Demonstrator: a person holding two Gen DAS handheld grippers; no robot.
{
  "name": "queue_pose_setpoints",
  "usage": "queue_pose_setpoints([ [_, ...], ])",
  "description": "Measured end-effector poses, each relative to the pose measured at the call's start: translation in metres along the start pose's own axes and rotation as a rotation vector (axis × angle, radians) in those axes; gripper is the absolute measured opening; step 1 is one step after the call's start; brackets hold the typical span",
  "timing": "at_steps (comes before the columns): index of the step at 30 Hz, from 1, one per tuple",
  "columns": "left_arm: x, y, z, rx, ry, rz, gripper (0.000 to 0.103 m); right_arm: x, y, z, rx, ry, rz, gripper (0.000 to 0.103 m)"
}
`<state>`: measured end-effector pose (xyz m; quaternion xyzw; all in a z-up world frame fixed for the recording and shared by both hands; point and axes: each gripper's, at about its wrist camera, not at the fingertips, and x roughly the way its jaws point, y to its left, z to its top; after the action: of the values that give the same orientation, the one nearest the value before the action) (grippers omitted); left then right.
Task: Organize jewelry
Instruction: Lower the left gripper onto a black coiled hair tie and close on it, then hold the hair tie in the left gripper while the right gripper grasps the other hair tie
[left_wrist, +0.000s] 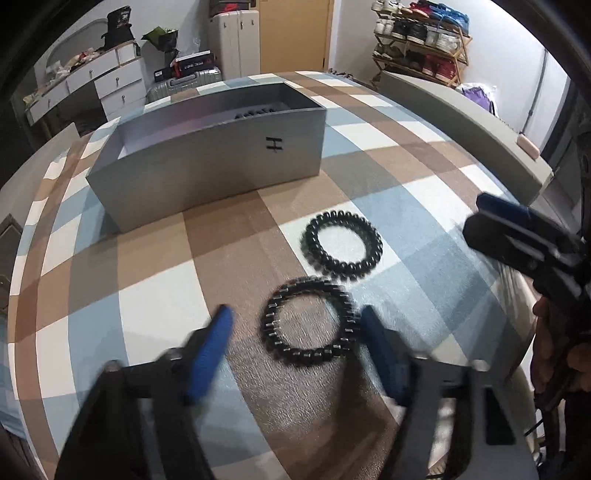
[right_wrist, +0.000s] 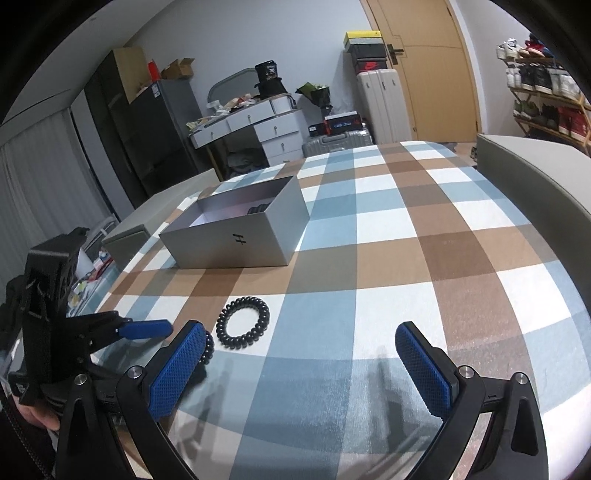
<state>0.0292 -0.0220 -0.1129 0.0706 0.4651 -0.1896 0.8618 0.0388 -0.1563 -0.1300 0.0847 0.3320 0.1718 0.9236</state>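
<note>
Two black spiral bracelets lie on the checked cloth. The near bracelet (left_wrist: 309, 325) sits between the blue fingers of my left gripper (left_wrist: 295, 332), which is open. Its right finger (left_wrist: 380, 354) is at the ring's edge and its left finger (left_wrist: 212, 350) stands apart from the ring. The far bracelet (left_wrist: 341, 245) (right_wrist: 243, 326) lies free just beyond. An open grey box (left_wrist: 207, 166) (right_wrist: 236, 236) holds more dark spirals (left_wrist: 255, 112). My right gripper (right_wrist: 299, 339) is open over bare cloth and holds nothing. Its left finger (right_wrist: 184, 362) hides most of the near bracelet (right_wrist: 208, 349).
The checked cloth (left_wrist: 147, 295) covers the whole table. A long grey slab (left_wrist: 461, 122) runs along its right edge and another (right_wrist: 125, 236) sits by the left edge. A person's hand (left_wrist: 546, 350) holds the right gripper. Drawers, suitcases and a shoe rack stand beyond.
</note>
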Motion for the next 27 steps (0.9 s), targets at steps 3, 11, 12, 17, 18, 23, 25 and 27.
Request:
queue_pose_setpoints([
  [3,-0.001,0.001,0.002,-0.003,0.013,-0.019,0.043,0.0,-0.001,-0.001,0.01,0.003,-0.001,0.103],
  [11,-0.001,-0.002,-0.001,0.008,0.016,-0.02,0.036,0.0,-0.001,0.0,0.008,0.003,-0.005,0.103],
  [12,0.0,-0.002,-0.001,0.007,0.018,-0.021,0.036,0.001,0.0,0.0,0.003,0.013,0.0,0.103],
  [17,-0.001,0.003,0.003,-0.024,0.004,-0.012,0.034,0.005,0.011,0.0,-0.047,0.054,-0.002,0.103],
  [18,-0.002,0.005,0.002,-0.033,-0.003,-0.008,0.034,0.005,0.014,0.001,-0.061,0.054,-0.001,0.103],
  [23,-0.013,0.024,0.0,-0.084,-0.035,0.015,0.034,0.014,0.029,0.002,-0.104,0.08,0.016,0.103],
  [25,-0.02,0.033,-0.001,-0.108,-0.054,0.029,0.034,0.022,0.036,0.003,-0.128,0.107,0.023,0.103],
  [27,-0.024,0.04,-0.002,-0.129,-0.066,0.038,0.034,0.033,0.046,0.005,-0.172,0.147,0.001,0.103],
])
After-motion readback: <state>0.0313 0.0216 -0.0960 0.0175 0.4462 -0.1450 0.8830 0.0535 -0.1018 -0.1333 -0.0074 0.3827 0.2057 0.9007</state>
